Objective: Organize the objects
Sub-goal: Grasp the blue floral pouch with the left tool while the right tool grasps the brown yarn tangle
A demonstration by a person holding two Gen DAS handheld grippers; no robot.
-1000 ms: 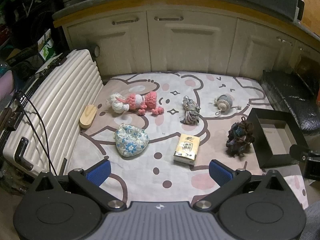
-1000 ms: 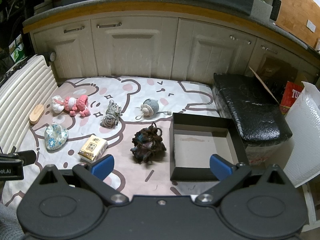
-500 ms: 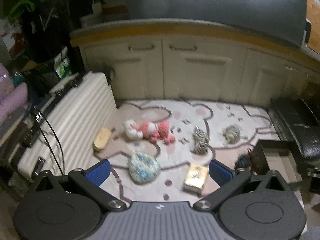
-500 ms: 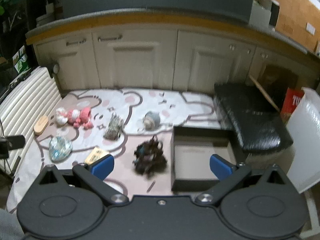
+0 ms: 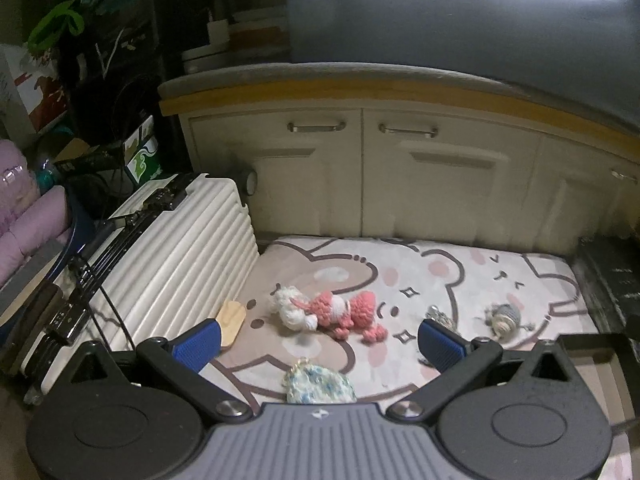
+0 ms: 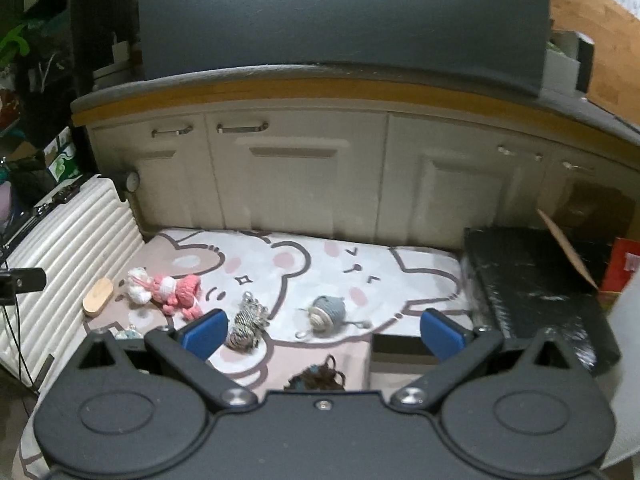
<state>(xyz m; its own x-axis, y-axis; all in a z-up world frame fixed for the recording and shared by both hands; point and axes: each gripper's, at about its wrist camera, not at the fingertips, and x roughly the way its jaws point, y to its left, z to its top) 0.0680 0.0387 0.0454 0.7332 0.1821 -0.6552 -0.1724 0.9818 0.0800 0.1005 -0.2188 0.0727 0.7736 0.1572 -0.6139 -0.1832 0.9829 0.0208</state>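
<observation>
Tools, left (image 5: 318,338) and right (image 6: 322,330), hang spread and empty over a bear-print mat (image 6: 304,268) carrying one pink crochet doll (image 6: 168,290), one wooden brush (image 6: 98,296) by its left edge, one grey yarn mouse (image 6: 328,310).

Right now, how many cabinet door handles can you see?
4 clear in the right wrist view: two bars at left, two small ones at right. More may be hidden.

A pink and white crocheted doll (image 6: 166,290) lies on its side at far left. Right of it lie a striped yarn bundle (image 6: 246,322) and a grey knitted ball (image 6: 329,311). Nearer, a floral pouch (image 5: 320,386) and dark yarn tangle (image 6: 318,378).
</observation>
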